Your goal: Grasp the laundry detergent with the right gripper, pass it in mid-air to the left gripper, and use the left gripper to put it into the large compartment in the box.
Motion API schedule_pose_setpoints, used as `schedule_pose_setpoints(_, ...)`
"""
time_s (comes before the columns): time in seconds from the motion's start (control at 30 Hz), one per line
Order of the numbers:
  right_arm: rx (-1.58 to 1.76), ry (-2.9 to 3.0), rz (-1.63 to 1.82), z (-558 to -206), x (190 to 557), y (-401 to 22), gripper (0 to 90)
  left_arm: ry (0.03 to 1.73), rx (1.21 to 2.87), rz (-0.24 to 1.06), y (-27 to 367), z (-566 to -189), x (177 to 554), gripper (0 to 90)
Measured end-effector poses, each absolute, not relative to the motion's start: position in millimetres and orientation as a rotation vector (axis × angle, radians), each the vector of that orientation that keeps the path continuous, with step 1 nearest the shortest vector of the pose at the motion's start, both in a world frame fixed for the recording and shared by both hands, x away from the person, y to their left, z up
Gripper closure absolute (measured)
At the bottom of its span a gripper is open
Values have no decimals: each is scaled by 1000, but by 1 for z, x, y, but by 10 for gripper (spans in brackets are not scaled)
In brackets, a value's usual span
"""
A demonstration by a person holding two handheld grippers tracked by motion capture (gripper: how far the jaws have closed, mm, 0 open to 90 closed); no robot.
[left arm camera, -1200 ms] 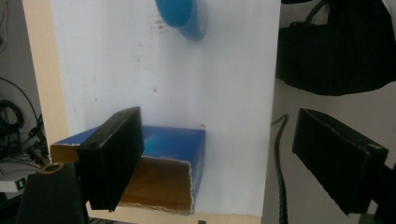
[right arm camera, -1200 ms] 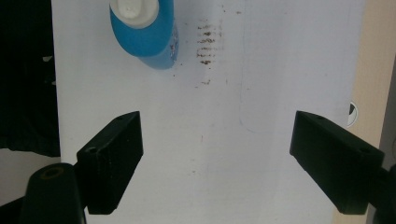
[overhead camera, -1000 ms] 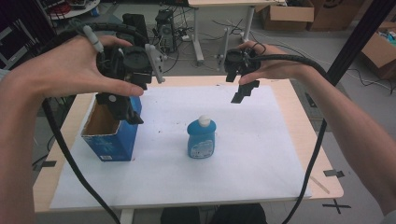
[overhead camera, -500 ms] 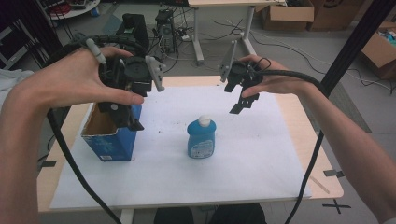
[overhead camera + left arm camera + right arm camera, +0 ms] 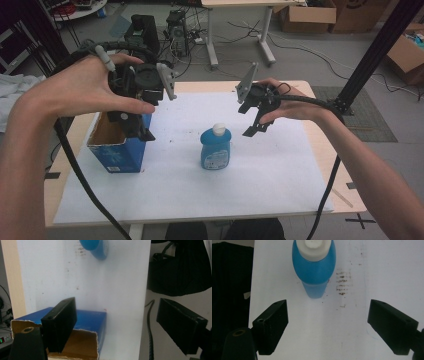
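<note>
Since the earlier frame, the right hand-held gripper [image 5: 255,117] had been lowered toward the blue bottle [image 5: 215,148], which stood upright mid-tabletop [image 5: 305,165], the gripper at its 2 o'clock. Above the open blue box [image 5: 117,145], at the bottle's 9 o'clock, the left hand-held gripper [image 5: 137,127] was held. Left gripper view: jaws were spread wide over the box [image 5: 82,322]. Right gripper view: jaws gaped wide, the bottle [image 5: 314,267] at 12 o'clock.

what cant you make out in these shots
- Blue box: its contents, hidden by the left gripper in the high view and by a jaw in the left gripper view.
- Blue bottle: label print too small in the high view; its top is cut off by the frame edge in the right gripper view.
</note>
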State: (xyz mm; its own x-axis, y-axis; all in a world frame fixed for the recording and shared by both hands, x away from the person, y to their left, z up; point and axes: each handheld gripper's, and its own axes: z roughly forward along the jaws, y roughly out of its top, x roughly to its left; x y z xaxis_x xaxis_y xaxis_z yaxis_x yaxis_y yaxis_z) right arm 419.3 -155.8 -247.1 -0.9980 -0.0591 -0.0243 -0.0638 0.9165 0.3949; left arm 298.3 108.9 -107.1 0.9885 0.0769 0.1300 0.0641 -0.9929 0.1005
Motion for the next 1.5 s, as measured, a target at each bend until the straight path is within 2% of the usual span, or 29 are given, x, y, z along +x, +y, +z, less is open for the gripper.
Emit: schedule_pose_setpoints(1.5,68,2918,1217,-349,407,-156,151,121,3036,195,111,-122,297,174)
